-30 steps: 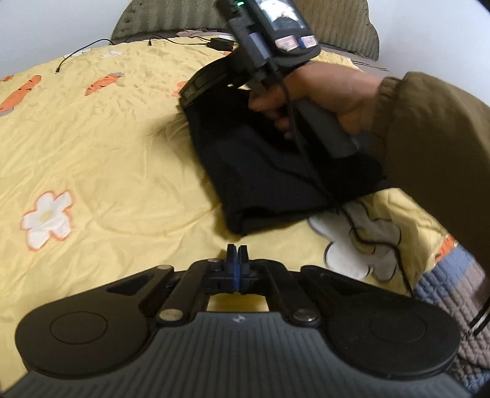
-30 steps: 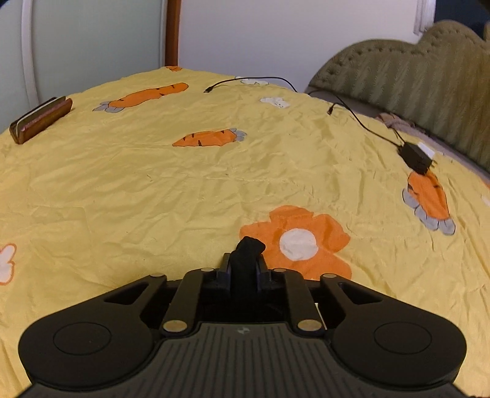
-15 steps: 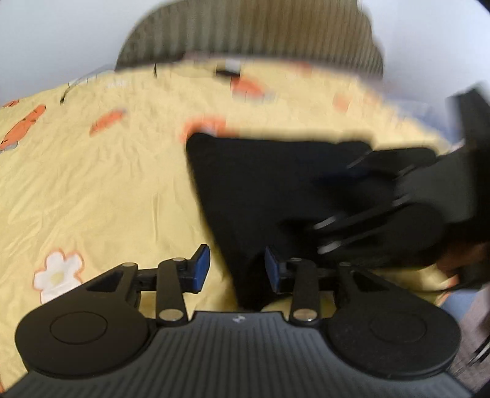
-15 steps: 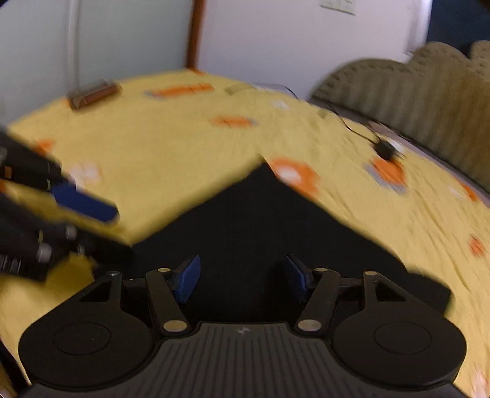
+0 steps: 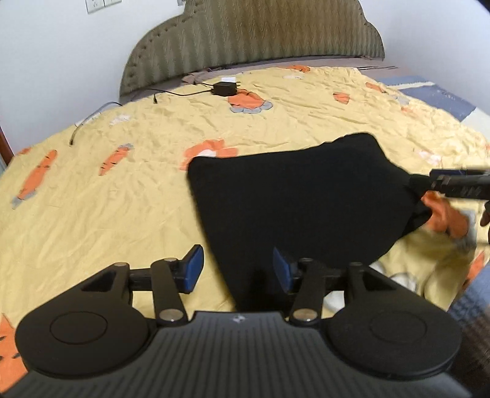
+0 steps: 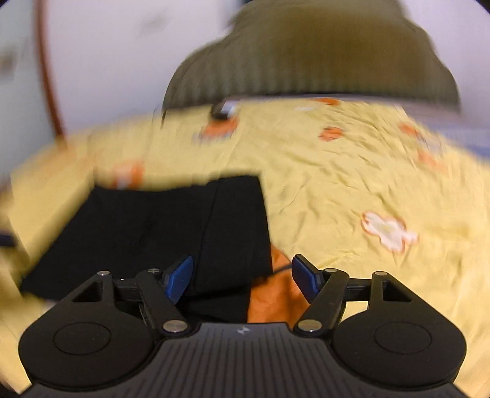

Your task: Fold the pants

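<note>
Pants (image 5: 300, 208): black, folded into a compact, roughly rectangular bundle, lay flat on the bed's yellow bedspread (image 5: 107, 214).

Left wrist view. The bundle occupied the centre and right of the frame, its near edge running down between the blue pads (image 5: 193, 269) of the left claw (image 5: 237, 269). The left claw's jaws were opening, the pads clear of the cloth on both sides; nothing was gripped. The bedspread was wrinkled and printed with orange carrots and flowers, one orange flower partly covered by the bundle's far left corner. A black power adapter (image 5: 225, 88) with its cable lay near the olive, ribbed headboard (image 5: 251, 39), beside a carrot print. A wall socket (image 5: 102, 4) showed on the white wall, upper left. At the right edge a blurred dark part of the right claw (image 5: 456, 183) reached in beside the bundle's right corner. A blue and grey quilt (image 5: 447, 101) showed past the bedspread's far right edge.

Right wrist view (blurred). The pants (image 6: 171, 232) lay left of centre, a fold line visible down the right part of the bundle. The right claw (image 6: 243, 278) stood over the bundle's near right corner, its jaws opening; the left pad (image 6: 180, 275) was above black cloth, the right pad above an orange print, neither pressing. The headboard (image 6: 306, 58), the adapter (image 6: 222, 111) and a white flower print (image 6: 386, 229) were discernible.
</note>
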